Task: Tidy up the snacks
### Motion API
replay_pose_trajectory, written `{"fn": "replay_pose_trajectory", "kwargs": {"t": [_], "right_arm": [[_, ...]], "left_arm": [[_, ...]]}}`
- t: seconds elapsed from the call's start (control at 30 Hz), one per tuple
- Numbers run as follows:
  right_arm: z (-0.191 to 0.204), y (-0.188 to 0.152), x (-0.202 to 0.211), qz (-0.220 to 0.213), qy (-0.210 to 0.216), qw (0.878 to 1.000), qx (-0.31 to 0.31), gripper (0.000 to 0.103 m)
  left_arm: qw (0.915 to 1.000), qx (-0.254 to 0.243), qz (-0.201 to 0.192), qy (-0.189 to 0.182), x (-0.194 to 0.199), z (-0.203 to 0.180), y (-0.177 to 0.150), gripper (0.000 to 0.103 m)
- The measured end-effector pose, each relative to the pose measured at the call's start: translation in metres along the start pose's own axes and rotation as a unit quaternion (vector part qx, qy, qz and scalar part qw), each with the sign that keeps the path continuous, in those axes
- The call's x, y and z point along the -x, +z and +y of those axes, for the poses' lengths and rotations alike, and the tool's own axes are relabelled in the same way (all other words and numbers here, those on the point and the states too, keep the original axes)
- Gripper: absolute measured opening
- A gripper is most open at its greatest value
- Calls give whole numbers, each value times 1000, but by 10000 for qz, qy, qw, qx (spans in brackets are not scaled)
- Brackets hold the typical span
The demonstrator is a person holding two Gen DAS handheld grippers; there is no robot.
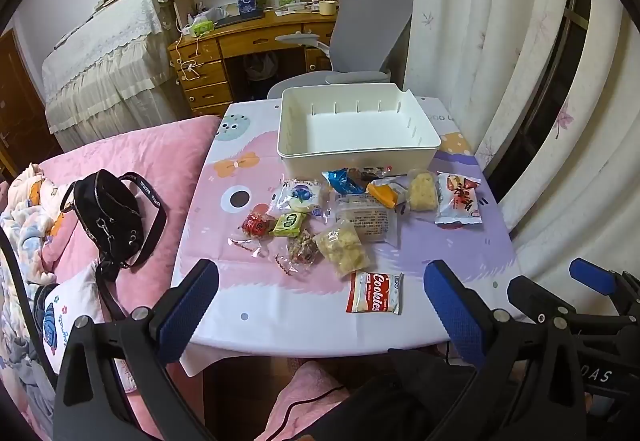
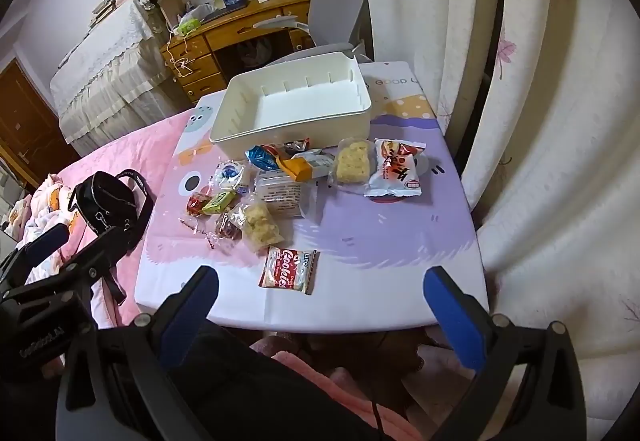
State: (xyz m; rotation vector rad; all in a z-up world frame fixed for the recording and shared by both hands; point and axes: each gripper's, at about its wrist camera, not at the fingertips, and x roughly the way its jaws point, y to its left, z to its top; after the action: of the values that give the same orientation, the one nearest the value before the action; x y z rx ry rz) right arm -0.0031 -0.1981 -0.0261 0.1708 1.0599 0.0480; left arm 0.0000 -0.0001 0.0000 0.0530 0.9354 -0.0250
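left gripper [image 1: 320,305]: fingers were spread wide with nothing between them, hovering over the near edge of the counter [image 1: 472,241].
right gripper [image 2: 320,305]: same deal, wide apart and empty, parked just right of the left one.
snacks: all loose on the counter in a heap between the near edge and the white bin [image 1: 356,129], which sat empty at the far side.
closest pick: the Cookies packet [image 1: 374,293], lying apart from the heap, nearest the fingers.
risk 1: the clear crinkly bags like the yellow chips bag [image 1: 346,245] overlapped their neighbours, so I'd guess a grab there could drag two at once or shove stuff around.
risk 2: the red-and-white packet [image 1: 458,203] sat toward the right edge; a nudge could probably push it off.
risk 3: both grippers were close together, so they could bump.
open room: bare cloth on the near right, plenty of space there.
left edge: bed with a black bag [image 1: 114,221] right beside the counter.
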Motion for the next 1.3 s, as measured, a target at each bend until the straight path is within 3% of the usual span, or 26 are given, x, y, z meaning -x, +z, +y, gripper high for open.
{"fn": "replay_pose_trajectory", "kwargs": {"t": [1.3], "right_arm": [[-4, 10, -10, 37, 24, 10000, 32, 103]], "left_arm": [[9994, 349, 12, -78, -4, 5, 8, 102]]}}
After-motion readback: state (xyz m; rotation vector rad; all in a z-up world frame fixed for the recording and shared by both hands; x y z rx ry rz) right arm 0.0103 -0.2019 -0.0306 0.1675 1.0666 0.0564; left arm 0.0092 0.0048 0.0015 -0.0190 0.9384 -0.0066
